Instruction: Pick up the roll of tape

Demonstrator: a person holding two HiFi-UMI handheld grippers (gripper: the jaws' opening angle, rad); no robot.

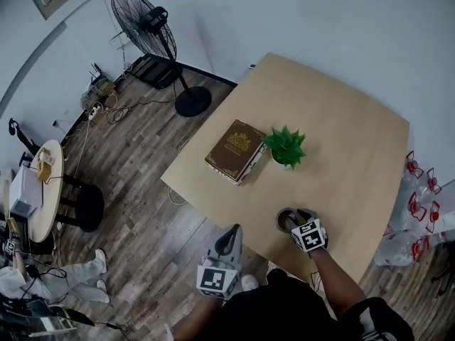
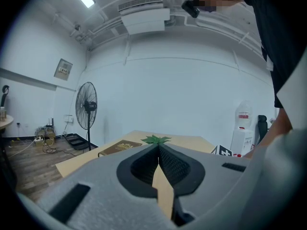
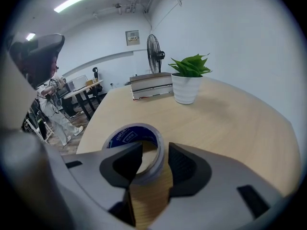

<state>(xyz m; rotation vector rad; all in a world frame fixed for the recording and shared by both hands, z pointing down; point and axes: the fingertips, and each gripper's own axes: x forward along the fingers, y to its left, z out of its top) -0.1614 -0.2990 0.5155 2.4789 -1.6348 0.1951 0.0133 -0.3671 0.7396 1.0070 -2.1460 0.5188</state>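
The left tongs (image 2: 158,146) are held shut, empty. At the near edge of the desk (image 1: 341,141) the roll of tape (image 3: 129,134) lies flat, its wall straddled by the parted right tongs (image 3: 154,147), unpinched. Light, stiff and slick, it is judged best gripped across that wall.

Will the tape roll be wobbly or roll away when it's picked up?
Probably stiff: the tape roll keeps a firm ring shape. Lying flat on the table, it shouldn't roll, though on edge it might. Its smooth side may be slippery.
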